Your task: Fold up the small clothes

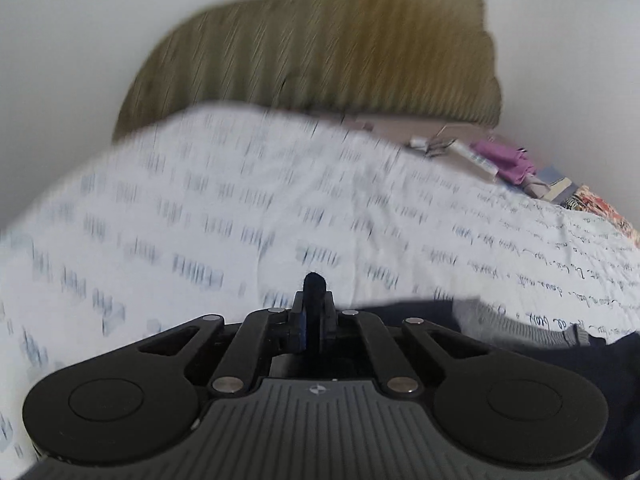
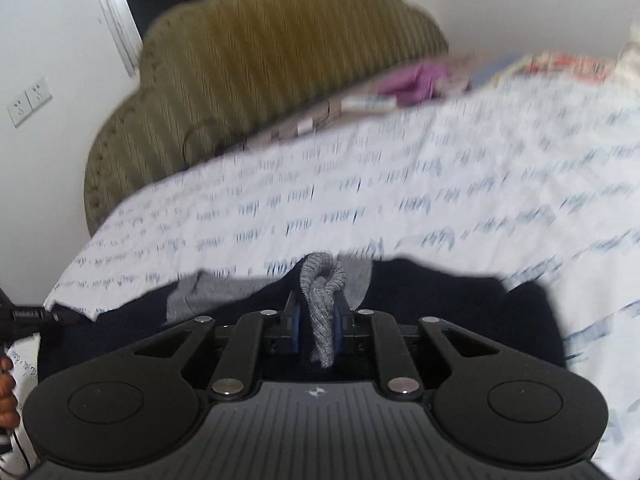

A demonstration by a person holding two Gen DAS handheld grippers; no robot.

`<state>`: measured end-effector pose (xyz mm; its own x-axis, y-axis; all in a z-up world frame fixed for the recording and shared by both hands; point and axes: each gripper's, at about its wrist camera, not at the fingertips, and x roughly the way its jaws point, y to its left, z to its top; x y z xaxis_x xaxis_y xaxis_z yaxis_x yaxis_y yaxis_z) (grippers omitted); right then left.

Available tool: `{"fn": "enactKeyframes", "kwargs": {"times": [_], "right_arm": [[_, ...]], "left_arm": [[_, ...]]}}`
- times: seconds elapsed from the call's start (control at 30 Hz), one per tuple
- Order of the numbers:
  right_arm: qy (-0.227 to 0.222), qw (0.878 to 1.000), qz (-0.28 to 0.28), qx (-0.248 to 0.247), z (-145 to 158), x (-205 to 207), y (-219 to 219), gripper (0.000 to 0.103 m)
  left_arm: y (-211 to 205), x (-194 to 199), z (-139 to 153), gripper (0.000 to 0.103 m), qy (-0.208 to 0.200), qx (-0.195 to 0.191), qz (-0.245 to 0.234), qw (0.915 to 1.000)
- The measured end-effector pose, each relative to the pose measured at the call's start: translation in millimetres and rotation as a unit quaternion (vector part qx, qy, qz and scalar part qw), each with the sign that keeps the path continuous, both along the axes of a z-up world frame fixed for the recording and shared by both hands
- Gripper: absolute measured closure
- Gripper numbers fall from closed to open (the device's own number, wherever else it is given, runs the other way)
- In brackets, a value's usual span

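The right gripper [image 2: 320, 320] is pinching a grey ribbed cuff [image 2: 322, 300], which bunches up between its blue pads and loops just ahead of the tips. The left gripper [image 1: 316, 312] has its jaws pressed together on a thin dark edge, probably the hem of the same dark navy garment [image 2: 460, 304], though blur makes that hard to confirm. The garment lies directly under and just ahead of both tools, on the white script-printed bedsheet [image 2: 360, 184]; a second grey cuff [image 1: 532, 326] shows to the right of the left tool's tips.

To do this step well, both grips should be carried together, level with each other and at the same pace, so the pinched edge stays taut between them and the cloth beneath is not dragged into creases. The bunched cuff in the right pads suggests lifting a little before moving across, then laying the edge down flat before either grip lets go.

The garment seems to run crosswise in front of the tools, its long axis going from one gripper to the other, with the cuffed ends towards the tips. Beyond it, well ahead, stands the olive striped headboard [image 2: 260, 60]
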<state>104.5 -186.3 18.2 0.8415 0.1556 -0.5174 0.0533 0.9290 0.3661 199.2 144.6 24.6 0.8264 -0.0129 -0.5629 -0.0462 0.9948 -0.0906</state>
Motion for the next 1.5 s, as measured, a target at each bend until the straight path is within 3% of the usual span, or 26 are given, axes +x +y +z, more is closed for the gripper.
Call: {"fn": "enactKeyframes", "kwargs": {"times": [0.07,0.1,0.17,0.23,0.3,0.37,0.43,0.53,0.57,0.63,0.67,0.73,0.77,0.8,0.87,0.93,1.0,1.17,1.27,1.5], "right_arm": [[-0.002,1.0,-0.009,-0.022,0.6,-5.6,0.6,0.088],[0.011,0.999,-0.012,-0.039,-3.5,-4.0,2.3,0.088],[0.057,0.996,-0.015,-0.061,-16.1,5.1,4.6,0.085],[0.076,0.995,-0.031,-0.051,-22.5,3.9,-0.4,0.079],[0.049,0.995,-0.056,-0.061,-15.6,-10.8,-5.3,0.074],[0.02,0.993,-0.084,-0.08,-6.3,-24.0,-7.2,0.073],[-0.001,0.995,-0.066,-0.074,-2.3,-30.5,-5.4,0.073],[0.023,0.997,-0.011,-0.079,-11.6,-22.9,8.5,0.072],[0.048,0.995,-0.003,-0.084,-19.3,-16.7,11.7,0.069],[0.084,0.993,-0.007,-0.087,-33.6,-7.7,12.6,0.066],[0.08,0.994,-0.015,-0.078,-33.0,-11.9,10.3,0.066],[0.054,0.995,-0.023,-0.074,-20.2,-27.4,8.6,0.062],[0.039,0.995,-0.02,-0.086,-13.5,-35.9,11.0,0.051],[0.028,0.995,-0.015,-0.099,-8.7,-42.3,13.6,0.034],[0.022,0.993,-0.002,-0.112,-6.4,-50.8,19.5,0.021],[0.053,0.991,0.02,-0.121,-16.0,-45.7,23.6,0.021],[0.097,0.988,0.014,-0.123,-27.6,-41.0,23.4,0.021],[0.08,0.992,0.008,-0.099,-18.5,-79.4,17.7,0.019],[0.073,0.993,0.023,-0.092,-15.7,-108.6,18.0,0.013],[0.075,0.995,0.044,-0.053,-23.4,-159.6,23.7,0.013]], "left_arm": [[-15.9,11.7,-4.6,0.091,0.014,0.048,-0.012,0.9987],[-22.7,18.1,-12.2,0.082,0.029,0.07,-0.019,0.9969],[-32.9,27.5,-27.5,0.078,0.06,0.119,-0.018,0.9909],[-35.2,20.0,-32.0,0.06,0.056,0.152,-0.008,0.9868],[-34.0,2.6,-26.8,0.019,0.024,0.175,0.011,0.9843],[-34.1,-16.6,-18.4,0.01,-0.008,0.195,0.028,0.9804],[-38.0,-34.7,-10.7,0.01,-0.025,0.209,0.032,0.977],[-44.0,-48.1,-13.9,0.006,-0.018,0.221,0.021,0.9748],[-45.5,-46.5,-22.4,0.006,-0.005,0.237,0.019,0.9713],[-41.8,-36.8,-39.3,0.015,0.045,0.271,0.034,0.9609],[-35.2,-38.9,-40.7,0.021,0.055,0.263,0.041,0.9623],[-21.1,-53.1,-33.5,0.017,0.043,0.218,0.035,0.9744],[-17.1,-59.9,-29.7,0.016,0.042,0.201,0.034,0.9781],[-15.4,-65.5,-27.8,0.014,0.039,0.194,0.034,0.9796],[-18.7,-71.9,-32.8,0.012,0.042,0.209,0.031,0.9765],[-24.7,-76.4,-37.9,0.016,0.055,0.226,0.038,0.9718],[-27.1,-91.7,-31.7,0.015,0.046,0.205,0.03,0.9772],[-31.6,-140.9,-15.6,0.013,0.048,0.145,-0.003,0.9883],[-36.6,-169.7,-13.4,0.012,0.051,0.13,-0.019,0.99],[-49.8,-218.6,-23.1,0.012,0.071,0.114,-0.035,0.9904]]}}
